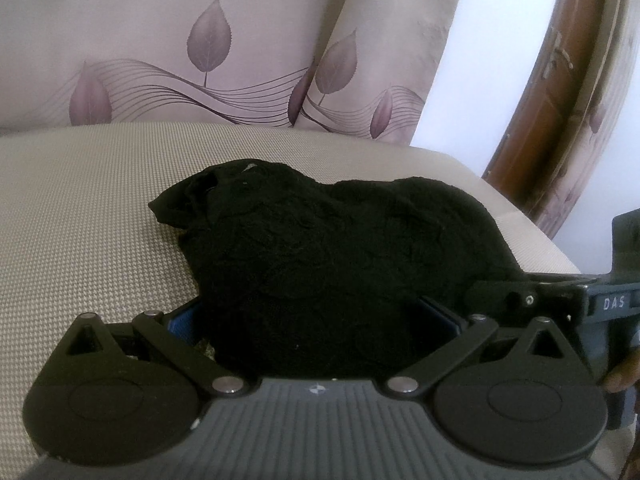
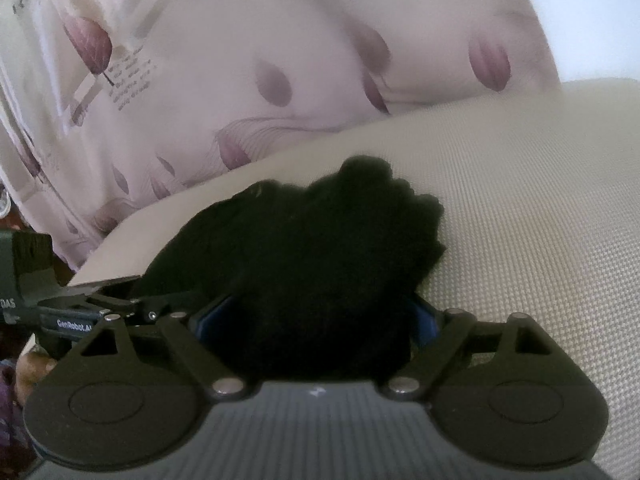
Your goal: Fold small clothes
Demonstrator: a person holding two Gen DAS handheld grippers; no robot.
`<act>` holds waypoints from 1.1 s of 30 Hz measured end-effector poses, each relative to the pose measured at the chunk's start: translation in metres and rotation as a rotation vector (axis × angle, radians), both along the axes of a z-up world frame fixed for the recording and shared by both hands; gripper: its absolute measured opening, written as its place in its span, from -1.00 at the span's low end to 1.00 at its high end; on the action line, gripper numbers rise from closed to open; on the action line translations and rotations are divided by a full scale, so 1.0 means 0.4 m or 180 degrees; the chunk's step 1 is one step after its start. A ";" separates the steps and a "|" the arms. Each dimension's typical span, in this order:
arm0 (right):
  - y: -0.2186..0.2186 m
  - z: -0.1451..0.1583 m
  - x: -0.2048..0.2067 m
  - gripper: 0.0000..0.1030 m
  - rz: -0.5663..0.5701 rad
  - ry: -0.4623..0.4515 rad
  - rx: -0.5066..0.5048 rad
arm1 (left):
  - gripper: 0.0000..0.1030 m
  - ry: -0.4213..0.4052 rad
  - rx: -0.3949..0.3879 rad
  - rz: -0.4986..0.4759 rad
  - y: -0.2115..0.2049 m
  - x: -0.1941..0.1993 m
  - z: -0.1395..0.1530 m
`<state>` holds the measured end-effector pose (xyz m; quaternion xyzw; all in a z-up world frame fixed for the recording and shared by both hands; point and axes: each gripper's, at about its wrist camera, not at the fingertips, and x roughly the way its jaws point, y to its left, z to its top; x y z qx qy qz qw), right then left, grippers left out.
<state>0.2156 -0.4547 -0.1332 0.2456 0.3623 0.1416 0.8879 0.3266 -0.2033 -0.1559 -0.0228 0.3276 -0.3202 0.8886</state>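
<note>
Black garment (image 1: 328,264) bunched between both our tongs, left (image 1: 316,328) and right (image 2: 320,320), jaws spread wide around its near edge, grip unclear, near the cushion's (image 1: 100,208) right edge, likely so we can lift and fold it evenly.

Soft daylight, fisheye bending at the edges; the right view blurred.
</note>
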 end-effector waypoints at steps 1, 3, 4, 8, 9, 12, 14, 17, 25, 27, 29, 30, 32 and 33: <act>-0.001 0.000 0.000 0.72 -0.0003 0.0003 0.0014 | 1.00 -0.0002 0.0003 -0.0001 0.000 0.000 0.000; -0.001 0.000 -0.001 0.72 -0.0011 -0.0001 0.0021 | 1.00 -0.0003 0.0001 -0.0007 0.001 0.001 0.000; 0.001 0.000 -0.001 0.72 -0.0014 -0.0005 0.0009 | 1.00 -0.0004 0.0001 -0.0007 0.001 0.001 0.000; 0.004 0.002 -0.002 0.72 -0.0039 -0.0023 -0.0043 | 1.00 -0.0009 0.0009 -0.0015 0.001 0.002 0.000; 0.003 0.002 -0.003 0.72 -0.0049 -0.0028 -0.0037 | 1.00 -0.0009 0.0012 -0.0020 0.001 0.001 0.000; 0.002 0.001 -0.007 0.72 -0.0080 -0.0029 0.0016 | 1.00 -0.0005 0.0018 -0.0034 0.003 0.003 0.000; 0.001 0.003 -0.006 0.72 -0.0080 -0.0007 0.0030 | 1.00 -0.0005 0.0014 -0.0042 0.004 0.004 0.000; 0.001 0.008 -0.006 0.72 -0.0054 0.0023 -0.0004 | 1.00 -0.0010 0.0021 -0.0048 0.001 0.003 -0.001; 0.016 0.012 -0.006 0.72 0.0011 0.0027 -0.0135 | 1.00 -0.0020 -0.0012 -0.0049 0.005 0.000 -0.005; 0.024 0.014 -0.005 0.72 0.0033 0.0020 -0.0199 | 1.00 -0.0019 -0.0015 -0.0050 0.005 0.000 -0.005; 0.028 0.014 -0.004 0.61 0.0075 0.0010 -0.0189 | 0.97 -0.0018 -0.0037 -0.0049 0.005 -0.001 -0.006; 0.028 0.015 -0.005 0.37 0.0075 0.0003 -0.0198 | 0.95 -0.0021 -0.0040 -0.0046 0.005 -0.002 -0.006; 0.023 0.011 -0.003 0.13 0.0105 0.0020 -0.0101 | 0.93 -0.0036 -0.0028 -0.0049 0.001 -0.005 -0.006; 0.019 0.009 -0.003 0.10 0.0125 0.0029 -0.0059 | 0.92 -0.0042 -0.0026 -0.0053 0.000 -0.005 -0.006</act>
